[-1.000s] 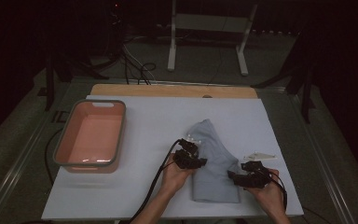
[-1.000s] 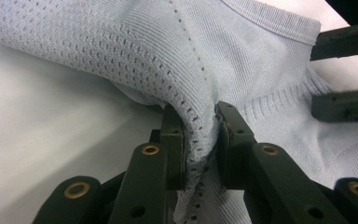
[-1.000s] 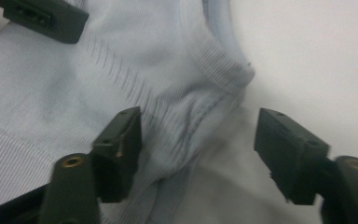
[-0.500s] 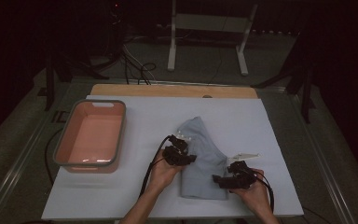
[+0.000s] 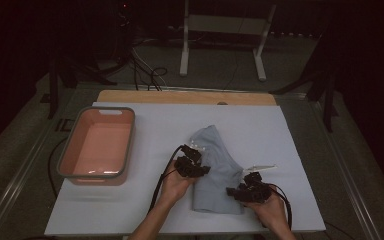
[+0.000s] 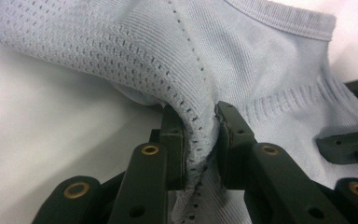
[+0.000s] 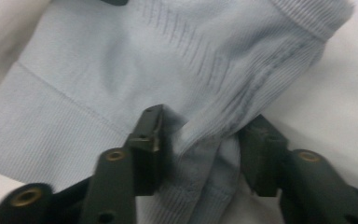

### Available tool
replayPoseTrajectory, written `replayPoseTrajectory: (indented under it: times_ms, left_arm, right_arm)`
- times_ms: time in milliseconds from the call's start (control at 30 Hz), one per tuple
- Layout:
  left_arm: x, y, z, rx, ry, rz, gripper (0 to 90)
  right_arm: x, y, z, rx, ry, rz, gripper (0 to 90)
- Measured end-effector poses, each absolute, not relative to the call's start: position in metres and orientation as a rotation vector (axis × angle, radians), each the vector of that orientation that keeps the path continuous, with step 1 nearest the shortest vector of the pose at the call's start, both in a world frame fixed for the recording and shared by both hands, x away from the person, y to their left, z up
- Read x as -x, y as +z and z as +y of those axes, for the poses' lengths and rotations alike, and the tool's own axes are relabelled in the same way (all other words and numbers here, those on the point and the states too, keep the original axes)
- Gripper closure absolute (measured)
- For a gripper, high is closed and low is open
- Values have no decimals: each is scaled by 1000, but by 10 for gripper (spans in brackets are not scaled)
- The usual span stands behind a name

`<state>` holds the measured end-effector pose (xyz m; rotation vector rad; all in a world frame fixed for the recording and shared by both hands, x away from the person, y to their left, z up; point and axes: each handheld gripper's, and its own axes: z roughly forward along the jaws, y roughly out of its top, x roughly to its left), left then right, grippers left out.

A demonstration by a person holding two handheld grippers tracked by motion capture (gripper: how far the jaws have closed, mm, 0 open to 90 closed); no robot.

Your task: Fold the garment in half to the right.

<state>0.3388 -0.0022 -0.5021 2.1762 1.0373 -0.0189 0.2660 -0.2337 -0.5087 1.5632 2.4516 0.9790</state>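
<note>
A light blue knit garment [image 5: 216,172] lies crumpled on the white table sheet [image 5: 290,140], right of centre. My left gripper [image 5: 203,169] sits at its left side, shut on a raised fold of the perforated knit [image 6: 270,70], which is squeezed between the pads [image 6: 200,126]. My right gripper [image 5: 231,192] is at the garment's lower right edge. Its jaws have just been closing, and a bunched ribbed hem [image 7: 121,70] stands pinched between them [image 7: 205,135]. In the left gripper view the right gripper [image 6: 349,144] shows at the right edge.
A pink tub with a grey rim [image 5: 65,155] stands at the left of the table. A small white tag [image 5: 260,167] lies just right of the garment. A wooden board [image 5: 180,96] runs along the back edge; a metal stand [image 5: 225,30] is on the floor behind.
Both hands have shifted left. The right gripper moved onto the garment's lower right edge and closed around the hem. The garment is more bunched between the two grippers.
</note>
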Motion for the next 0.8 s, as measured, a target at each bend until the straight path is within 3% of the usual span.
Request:
replayPoseTrajectory:
  times_ms: [367, 567, 800]
  left_arm:
    - [-336, -503, -1, -2164, -30, 1048, 761]
    - [-334, -503, 1, -2165, -41, 1048, 747]
    - [-339, -502, 6, -2120, -50, 1056, 594]
  right_arm:
    - [-263, -508, -230, -1598, 982, 2453, 755]
    - [-261, -507, -229, -1637, 972, 2435, 804]
    - [-258, -506, -228, -1605, 963, 2435, 811]
